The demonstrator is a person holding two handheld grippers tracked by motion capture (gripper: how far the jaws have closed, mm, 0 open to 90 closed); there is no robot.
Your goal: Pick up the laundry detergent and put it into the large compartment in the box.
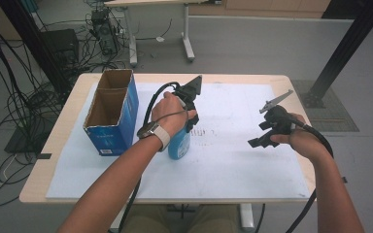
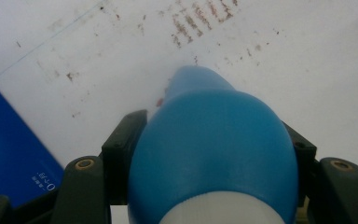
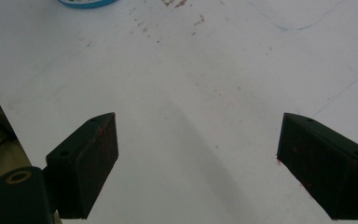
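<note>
- The left gripper (image 1: 187, 121) pinches a blue bottle (image 1: 179, 143) from both sides; in the left gripper view the two black jaws press against the bottle's (image 2: 213, 149) rounded shoulders, with its white band at the bottom edge of that picture.
- The bottle stands on the white sheet (image 1: 233, 160) that covers the table (image 1: 65, 121), just beside a blue cardboard box (image 1: 111, 114) — the box is open at the top, split into two compartments, and sits at the sheet's left edge.
- In the left gripper view, a corner of the box (image 2: 9, 154) shows at the lower left, close to the bottle but apart from it.
- The left hand (image 1: 167, 114) wraps the gripper from above; a watch with a pale strap (image 1: 156, 132) sits on that wrist.
- The right gripper (image 1: 260, 141) hangs over the right part of the sheet, well apart from the bottle. Its jaws are spread wide — between them the right gripper view shows bare, speckled white sheet (image 3: 196, 154).
- At the top edge of the right gripper view, a sliver of the bottle's blue base (image 3: 87, 3) rests on the sheet.
- The right hand (image 1: 301, 141) grips its tool from the side, and a black cable (image 1: 320, 145) trails back along the forearm.
</note>
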